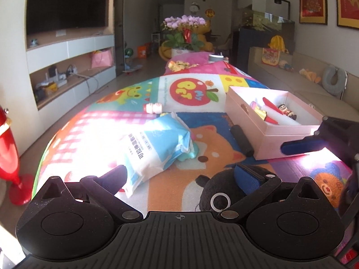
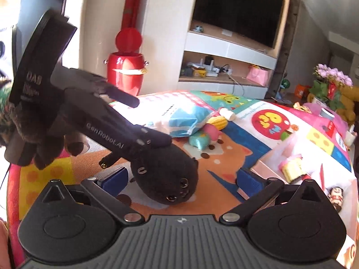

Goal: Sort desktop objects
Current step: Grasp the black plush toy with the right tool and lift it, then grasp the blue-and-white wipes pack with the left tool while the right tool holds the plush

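A black plush toy (image 2: pixel 166 174) lies on the colourful mat (image 1: pixel 157 183). It also shows in the left wrist view (image 1: pixel 215 190), under my left gripper's right finger. My left gripper (image 1: pixel 179 174) is open and wide; one finger rests on top of the plush, as the right wrist view shows (image 2: pixel 154 139). My right gripper (image 2: pixel 181 179) is open, its blue pads either side of the plush. A blue-white packet (image 1: pixel 154 145) lies ahead, by my left finger. A pink open box (image 1: pixel 269 132) at the right holds small toys.
A black cylinder (image 1: pixel 241 140) lies beside the box. A small white bottle (image 1: pixel 153 108) lies beyond the packet, and a corn toy (image 2: pixel 218 121) and turquoise toy (image 2: pixel 199 141) lie beside it. The right gripper shows at the right edge (image 1: pixel 303 145). A red bin (image 2: pixel 124 74) stands off the table.
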### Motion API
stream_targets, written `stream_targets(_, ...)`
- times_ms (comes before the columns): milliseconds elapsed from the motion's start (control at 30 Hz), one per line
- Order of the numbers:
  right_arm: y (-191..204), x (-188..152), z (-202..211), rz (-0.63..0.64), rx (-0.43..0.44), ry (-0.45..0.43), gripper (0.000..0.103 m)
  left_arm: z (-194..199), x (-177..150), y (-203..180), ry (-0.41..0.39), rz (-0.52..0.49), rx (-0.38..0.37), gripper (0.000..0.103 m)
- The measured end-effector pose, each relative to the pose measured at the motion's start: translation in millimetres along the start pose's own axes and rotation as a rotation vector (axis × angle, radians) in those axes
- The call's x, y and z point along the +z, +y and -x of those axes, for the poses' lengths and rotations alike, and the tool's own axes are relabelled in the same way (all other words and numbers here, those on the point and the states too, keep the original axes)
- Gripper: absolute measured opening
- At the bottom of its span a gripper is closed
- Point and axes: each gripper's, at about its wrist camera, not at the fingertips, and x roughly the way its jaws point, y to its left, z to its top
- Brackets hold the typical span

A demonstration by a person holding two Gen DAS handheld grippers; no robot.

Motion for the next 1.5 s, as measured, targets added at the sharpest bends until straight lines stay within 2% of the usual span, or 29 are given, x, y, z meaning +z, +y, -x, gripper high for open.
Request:
stream_targets(133,25,4,-33,0.116,-0.028,0.000,0.102,0,5,12,-0.016,0.033,0.004,0.103)
stream_targets(167,26,5,-39,0.117,-0.021,0.006,0.090,0,6,15,-0.024,0.044,0.005,0.103)
stream_targets(233,22,6,-44,0.077,0.004,0.035,0.074,-1,9,22,-0.041,0.070,0.006,0.103)
stream_targets(267,19,6,-42,0.056,0.001,0.030,0.074,-2,9,24,-0.045,0.073,0.009,0.103)
stream_targets(333,10,2,-32,-0.009,0.001,0.042,0.074,-9,13,28,-0.042,0.054,0.022,0.103)
stream_targets(433,-14,-5,-10,-0.183,0.007,0.085,0.074,-27,17,34,-0.045,0.021,0.060,0.103)
stream_targets(533,-43,-21,12,-0.391,-0.012,0.110,0.074,-49,21,49,-0.033,0.059,0.061,0.103)
stream_targets(600,-61,-38,26,-0.533,-0.029,0.124,0.074,-63,22,55,0.004,0.087,0.022,0.103)
stream_targets(667,-76,-55,34,-0.646,-0.038,0.122,0.074,-73,20,57,0.053,0.125,-0.073,0.103)
stream_targets(733,-87,-71,38,-0.742,-0.033,0.111,0.074,-71,15,45,0.066,0.126,-0.121,0.103)
stream_targets(833,-94,-83,40,-0.814,-0.032,0.081,0.074,-59,8,15,0.087,0.069,-0.241,0.103)
stream_targets(900,-91,-83,39,-0.814,-0.059,0.065,0.074,-47,1,-9,0.108,-0.010,-0.359,0.103)
stream_targets(933,-90,-83,38,-0.807,-0.073,0.060,0.075,-40,-2,-19,0.100,-0.057,-0.382,0.103)
stream_targets(967,-88,-83,38,-0.796,-0.091,0.054,0.075,-33,-5,-28,0.078,-0.109,-0.380,0.103)
stream_targets(1033,-87,-83,39,-0.783,-0.112,0.042,0.076,-23,-9,-44,0.019,-0.209,-0.316,0.103)
stream_targets(1067,-86,-83,40,-0.777,-0.124,0.036,0.077,-24,-9,-48,0.007,-0.237,-0.264,0.103)
stream_targets(1100,-86,-83,40,-0.770,-0.141,0.031,0.078,-28,-7,-51,0.001,-0.259,-0.175,0.103)
stream_targets(1133,-85,-84,40,-0.764,-0.157,0.030,0.079,-34,-4,-53,0.000,-0.263,-0.105,0.103)
stream_targets(1200,-84,-85,40,-0.764,-0.194,0.040,0.079,-48,3,-49,0.018,-0.221,-0.042,0.103)
stream_targets(1267,-85,-86,41,-0.767,-0.202,0.038,0.079,-60,10,-45,0.046,-0.158,-0.039,0.103)
stream_targets(1367,-80,-84,42,-0.734,-0.240,0.041,0.079,-74,11,-49,0.070,-0.162,0.012,0.103)
stream_targets(1400,-77,-82,43,-0.705,-0.263,0.043,0.079,-76,11,-49,0.079,-0.170,0.021,0.099)
stream_targets(1433,-73,-80,43,-0.671,-0.285,0.047,0.079,-78,10,-50,0.090,-0.176,0.023,0.090)
stream_targets(1467,-67,-77,44,-0.611,-0.325,0.056,0.082,-79,10,-49,0.105,-0.179,0.023,0.065)
stream_targets(1500,-61,-74,45,-0.547,-0.368,0.062,0.084,-78,9,-49,0.115,-0.182,0.025,0.066)
